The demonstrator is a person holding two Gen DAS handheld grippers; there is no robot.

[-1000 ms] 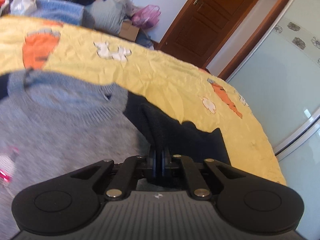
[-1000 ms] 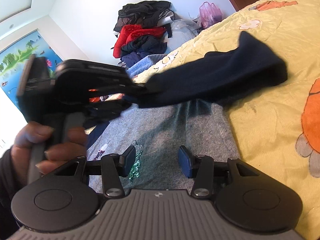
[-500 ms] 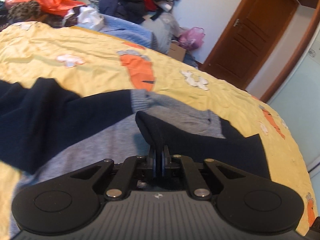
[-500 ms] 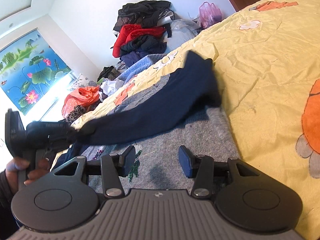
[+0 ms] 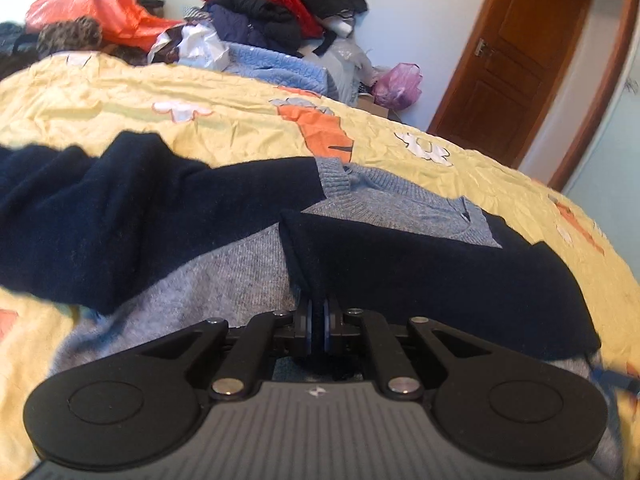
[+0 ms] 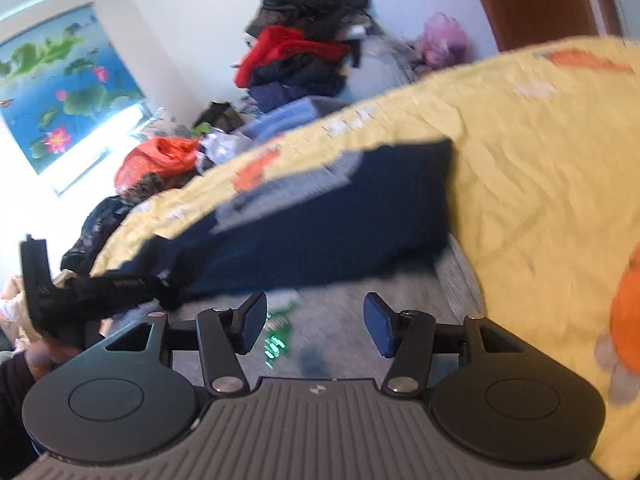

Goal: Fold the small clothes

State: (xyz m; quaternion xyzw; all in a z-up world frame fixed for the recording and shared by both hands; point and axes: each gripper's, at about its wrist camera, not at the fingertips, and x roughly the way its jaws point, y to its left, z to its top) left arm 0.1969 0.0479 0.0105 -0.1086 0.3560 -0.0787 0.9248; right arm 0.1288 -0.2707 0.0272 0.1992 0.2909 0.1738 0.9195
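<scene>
Sleeve (image 5: 440, 276) now folded across sweater (image 5: 224, 276) | left gripper (image 5: 316, 320) still clamped

Right gripper (image 6: 316, 322) jaws opening, nothing between them, above grey sweater (image 6: 360, 320) on yellow bedspread (image 6: 540, 200). Navy sleeve (image 6: 320, 232) folded across it, its end apparently pinched by left gripper (image 6: 104, 284); frame blurred.

We are in a home bedroom: a bed under a crumpled yellow cotton cover printed with orange carrots (image 5: 248, 92) fills the foreground. Behind it we see a loose heap of red, black and navy clothes (image 5: 276, 8) against a white wall, a panelled brown wooden door (image 5: 516, 60), and a blue lotus-pond wall picture (image 6: 60, 80).
</scene>
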